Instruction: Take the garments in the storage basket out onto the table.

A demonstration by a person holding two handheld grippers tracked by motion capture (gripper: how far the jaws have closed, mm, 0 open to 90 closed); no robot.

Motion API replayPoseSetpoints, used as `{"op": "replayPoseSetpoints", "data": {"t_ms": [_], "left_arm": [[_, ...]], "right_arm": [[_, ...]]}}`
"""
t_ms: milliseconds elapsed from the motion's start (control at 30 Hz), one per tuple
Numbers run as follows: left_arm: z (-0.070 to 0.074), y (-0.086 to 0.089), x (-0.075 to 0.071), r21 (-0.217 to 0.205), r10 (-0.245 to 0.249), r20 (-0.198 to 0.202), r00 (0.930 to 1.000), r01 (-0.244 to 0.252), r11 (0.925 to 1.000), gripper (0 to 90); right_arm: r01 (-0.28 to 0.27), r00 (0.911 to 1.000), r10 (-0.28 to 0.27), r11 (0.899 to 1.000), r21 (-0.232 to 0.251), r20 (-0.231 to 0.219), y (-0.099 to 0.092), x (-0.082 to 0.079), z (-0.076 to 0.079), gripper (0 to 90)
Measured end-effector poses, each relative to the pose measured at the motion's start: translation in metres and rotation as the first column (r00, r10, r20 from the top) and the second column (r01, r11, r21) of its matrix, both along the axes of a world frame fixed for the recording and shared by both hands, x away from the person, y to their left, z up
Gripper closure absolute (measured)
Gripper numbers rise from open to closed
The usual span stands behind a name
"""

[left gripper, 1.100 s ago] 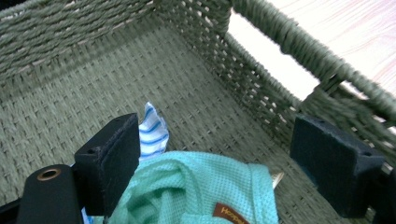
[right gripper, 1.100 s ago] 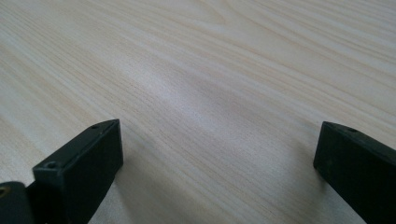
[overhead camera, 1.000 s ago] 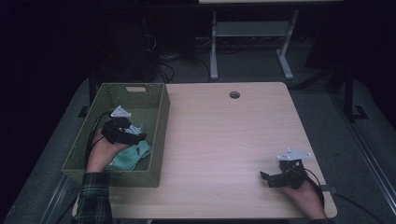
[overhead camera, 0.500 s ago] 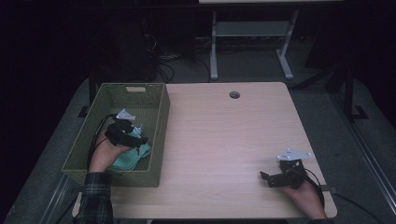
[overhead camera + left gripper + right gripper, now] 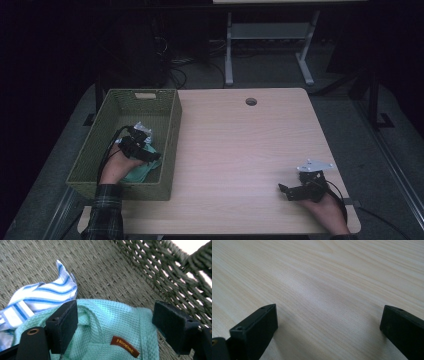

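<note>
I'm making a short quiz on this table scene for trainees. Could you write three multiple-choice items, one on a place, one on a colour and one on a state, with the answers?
1. Where does the mint green cloth lie?
A. On the bare tabletop
B. Inside the green woven basket
C. On the floor beside the table

2. What colour are the stripes on the white cloth beside it?
A. Red
B. Black
C. Blue

3. How does the right gripper stand?
A. Open, holding nothing, over the wooden table
B. Shut on a cloth
C. Shut on the basket's rim

Answers:
1. B, since the left gripper view shows the cloth on the woven floor with the basket wall rising behind it.
2. C, since blue bands cross the white fabric.
3. A, since the right gripper view shows its fingers wide apart with bare wood between them.
</note>
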State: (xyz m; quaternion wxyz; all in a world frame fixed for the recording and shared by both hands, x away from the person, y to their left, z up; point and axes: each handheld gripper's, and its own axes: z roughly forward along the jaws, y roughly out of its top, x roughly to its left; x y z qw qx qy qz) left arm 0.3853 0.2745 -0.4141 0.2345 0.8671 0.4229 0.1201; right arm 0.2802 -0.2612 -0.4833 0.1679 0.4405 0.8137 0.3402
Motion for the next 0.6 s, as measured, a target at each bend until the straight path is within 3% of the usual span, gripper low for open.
{"op": "replayPoseSetpoints", "data": {"t_ms": [300,600], "left_arm": [[-0.008,-0.001,0.002,0.027,0.013,-0.062,0.9980,-0.011,0.9996,20.8],[-0.015,-0.001,0.004,0.068,0.034,-0.137,0.9900,-0.025,0.9973,24.5]], "right_arm": [[0.000,1.0000,0.000,1.000,0.000,0.000,0.000,0.000,0.000,1.0],[0.000,1.0000,0.000,1.000,0.000,0.000,0.000,0.000,0.000,1.1]]}}
